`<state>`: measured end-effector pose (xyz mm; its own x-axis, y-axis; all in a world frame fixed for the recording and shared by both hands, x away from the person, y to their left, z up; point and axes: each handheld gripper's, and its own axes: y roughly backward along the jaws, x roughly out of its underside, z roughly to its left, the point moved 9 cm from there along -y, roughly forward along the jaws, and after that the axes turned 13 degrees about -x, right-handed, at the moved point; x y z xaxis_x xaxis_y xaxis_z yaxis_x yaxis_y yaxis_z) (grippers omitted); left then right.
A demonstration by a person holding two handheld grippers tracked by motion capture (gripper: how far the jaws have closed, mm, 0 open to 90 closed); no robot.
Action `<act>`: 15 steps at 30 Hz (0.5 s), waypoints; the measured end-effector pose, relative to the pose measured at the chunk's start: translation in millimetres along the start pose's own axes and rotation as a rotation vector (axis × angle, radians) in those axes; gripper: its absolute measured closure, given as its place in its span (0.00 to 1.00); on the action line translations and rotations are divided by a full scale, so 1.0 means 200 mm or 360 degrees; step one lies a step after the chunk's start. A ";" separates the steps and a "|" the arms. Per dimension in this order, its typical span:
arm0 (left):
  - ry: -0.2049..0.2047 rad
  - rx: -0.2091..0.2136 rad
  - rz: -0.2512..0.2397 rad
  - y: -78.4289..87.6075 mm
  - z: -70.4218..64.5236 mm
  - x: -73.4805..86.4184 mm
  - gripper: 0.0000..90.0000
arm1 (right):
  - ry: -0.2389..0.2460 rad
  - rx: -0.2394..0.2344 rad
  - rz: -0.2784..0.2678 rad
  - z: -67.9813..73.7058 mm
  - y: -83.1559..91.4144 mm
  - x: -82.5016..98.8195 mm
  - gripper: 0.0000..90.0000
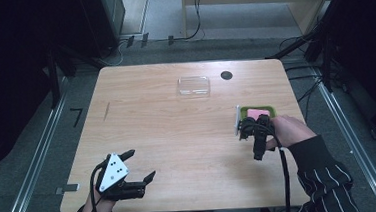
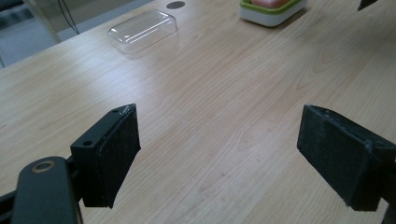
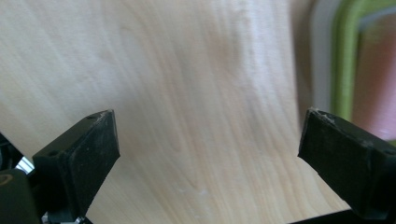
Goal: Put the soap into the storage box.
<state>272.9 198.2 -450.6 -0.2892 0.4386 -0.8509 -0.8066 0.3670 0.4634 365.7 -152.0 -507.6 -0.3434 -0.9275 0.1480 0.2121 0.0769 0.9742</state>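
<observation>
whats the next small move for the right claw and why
Probably ease the right claw sideways over the green-rimmed soap dish: its jaws stand open with only bare table between them, and the dish with the pink soap sits just beside one jaw.

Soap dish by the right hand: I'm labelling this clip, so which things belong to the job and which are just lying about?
In the job:
- right gripper, jaws open beside the dish
- green-rimmed soap dish with pink soap
- clear lid, probably

Lying about:
- left gripper, idle, jaws open
- black disc in the table
</observation>
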 end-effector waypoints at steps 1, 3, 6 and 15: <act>0.0000 0.0000 -0.0001 0.00 0.00 0.00 0.16 | 0.0005 -0.0004 0.0003 0.01 -0.01 0.00 0.06; 0.0003 0.0000 0.0000 0.00 0.00 0.00 0.16 | 0.0006 -0.0006 0.0005 0.04 -0.02 -0.01 0.06; 0.0001 0.0001 0.0000 0.00 0.00 0.00 0.16 | 0.0011 -0.0011 0.0008 0.06 -0.04 0.00 0.06; 0.0000 0.0001 -0.0003 0.00 0.00 0.00 0.16 | 0.0028 -0.0039 -0.0006 0.14 -0.10 0.02 0.06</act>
<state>272.3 198.7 -450.1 -0.2881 0.4378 -0.8517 -0.8068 0.3681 0.4621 334.3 -146.6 -522.6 -0.3280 -0.9341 0.1408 0.2331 0.0644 0.9703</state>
